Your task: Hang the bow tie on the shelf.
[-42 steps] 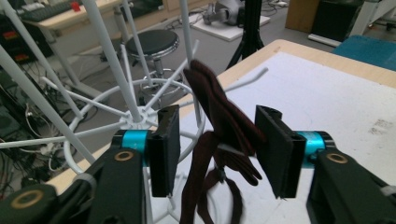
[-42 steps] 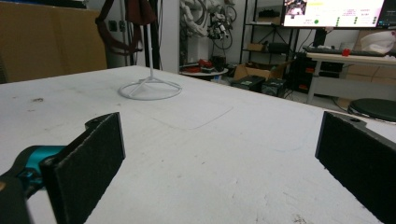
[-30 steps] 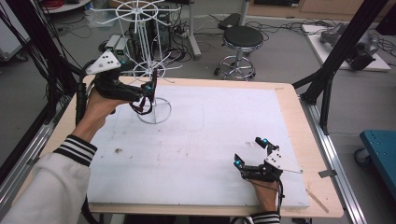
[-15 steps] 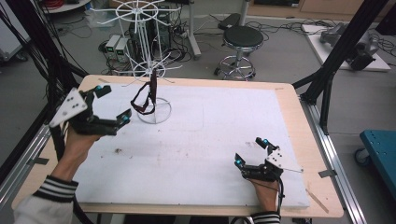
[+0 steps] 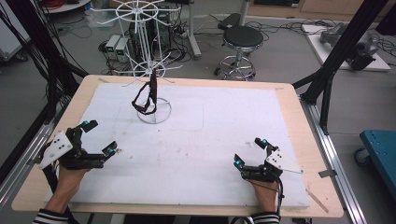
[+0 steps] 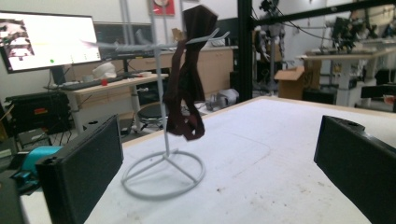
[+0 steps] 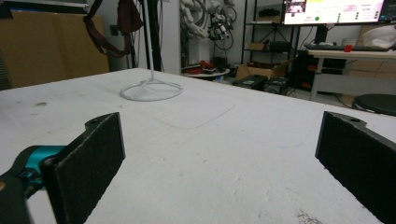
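Claw views reveal a monitor [image 6: 49,39] beyond the rack [image 6: 163,158].

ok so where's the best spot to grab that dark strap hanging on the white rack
Probably the lower loop of the strap, which hangs free beside the rack's pole, above the ring base. Come in level from the table's near-left side, where the open left gripper already faces it; the prongs crowd the top.

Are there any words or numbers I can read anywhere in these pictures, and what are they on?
None can be read.
Monitor in the left gripper view: something is on its screen, too blurred to read.
Monitor in the right gripper view: coloured bars and dots, too small to read.
Red sign on the back wall: too blurred to read.
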Action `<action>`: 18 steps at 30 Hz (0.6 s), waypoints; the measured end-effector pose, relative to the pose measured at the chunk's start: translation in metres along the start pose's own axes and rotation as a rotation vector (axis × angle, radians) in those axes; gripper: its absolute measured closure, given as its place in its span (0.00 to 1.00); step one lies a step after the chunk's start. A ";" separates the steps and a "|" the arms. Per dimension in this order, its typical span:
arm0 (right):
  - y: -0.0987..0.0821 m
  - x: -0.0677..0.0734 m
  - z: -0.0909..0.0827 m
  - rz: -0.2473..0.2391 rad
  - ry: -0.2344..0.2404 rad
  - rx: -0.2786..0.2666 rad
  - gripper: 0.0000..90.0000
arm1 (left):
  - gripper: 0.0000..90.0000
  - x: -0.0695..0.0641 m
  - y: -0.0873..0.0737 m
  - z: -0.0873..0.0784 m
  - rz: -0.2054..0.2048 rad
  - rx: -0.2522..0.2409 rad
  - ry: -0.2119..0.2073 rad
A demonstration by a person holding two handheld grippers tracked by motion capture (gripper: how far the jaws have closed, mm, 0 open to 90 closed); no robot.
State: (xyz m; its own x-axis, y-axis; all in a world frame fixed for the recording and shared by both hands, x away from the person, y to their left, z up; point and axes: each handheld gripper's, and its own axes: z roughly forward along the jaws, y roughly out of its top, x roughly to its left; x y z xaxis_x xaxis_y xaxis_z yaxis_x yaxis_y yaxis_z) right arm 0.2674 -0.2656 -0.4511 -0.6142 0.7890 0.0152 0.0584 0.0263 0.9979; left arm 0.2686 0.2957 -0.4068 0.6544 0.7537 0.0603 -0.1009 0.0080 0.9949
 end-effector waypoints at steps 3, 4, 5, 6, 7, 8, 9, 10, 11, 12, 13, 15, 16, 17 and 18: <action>0.000 0.001 0.000 0.008 0.011 0.003 0.01 | 0.02 -0.002 -0.018 -0.006 -0.010 -0.004 0.021; 0.000 0.001 0.000 0.008 0.013 0.002 0.01 | 0.02 -0.002 -0.024 -0.007 -0.009 0.003 0.028; 0.000 0.001 0.000 0.008 0.014 0.002 0.01 | 0.02 -0.003 -0.028 -0.008 -0.014 0.004 0.031; 0.000 0.001 0.000 0.008 0.014 0.002 0.01 | 0.02 -0.003 -0.033 -0.009 -0.018 0.007 0.040; 0.000 0.001 0.000 0.011 0.014 0.003 0.01 | 0.02 -0.003 -0.037 -0.011 -0.026 0.005 0.045; 0.000 0.000 0.000 0.001 0.011 -0.004 0.01 | 0.02 -0.003 -0.040 -0.011 -0.028 0.003 0.051; 0.000 0.000 0.000 0.002 0.012 -0.004 0.01 | 0.02 -0.004 -0.042 -0.011 -0.031 0.006 0.057; 0.000 0.001 0.000 0.011 0.014 0.003 0.01 | 0.02 -0.005 -0.043 -0.011 -0.029 0.007 0.057; 0.000 0.001 0.000 0.011 0.014 0.003 0.01 | 0.02 -0.005 -0.045 -0.011 -0.025 0.004 0.057; 0.000 0.001 0.000 0.010 0.015 0.001 0.01 | 0.02 -0.006 -0.047 -0.011 -0.026 0.001 0.063; 0.000 0.001 0.000 0.009 0.017 0.001 0.01 | 0.02 -0.006 -0.047 -0.012 -0.022 -0.006 0.068; 0.000 0.000 0.000 0.006 0.019 -0.001 0.01 | 0.02 -0.005 -0.048 -0.012 -0.040 -0.015 0.062; 0.000 0.000 0.000 0.006 0.018 -0.002 0.01 | 0.02 -0.004 -0.048 -0.013 -0.041 -0.015 0.063; 0.000 0.001 0.000 0.006 0.017 0.001 0.01 | 0.02 -0.004 -0.048 -0.012 -0.042 -0.015 0.062; 0.000 0.002 0.000 0.003 0.018 0.004 0.01 | 0.02 -0.004 -0.048 -0.012 -0.042 -0.013 0.064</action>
State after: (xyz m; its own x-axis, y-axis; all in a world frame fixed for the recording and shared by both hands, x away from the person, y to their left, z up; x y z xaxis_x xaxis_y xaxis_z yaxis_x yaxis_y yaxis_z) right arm 0.2663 -0.2641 -0.4515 -0.6277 0.7782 0.0194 0.0633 0.0262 0.9976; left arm 0.2613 0.3000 -0.4557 0.6090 0.7931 0.0131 -0.0844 0.0484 0.9953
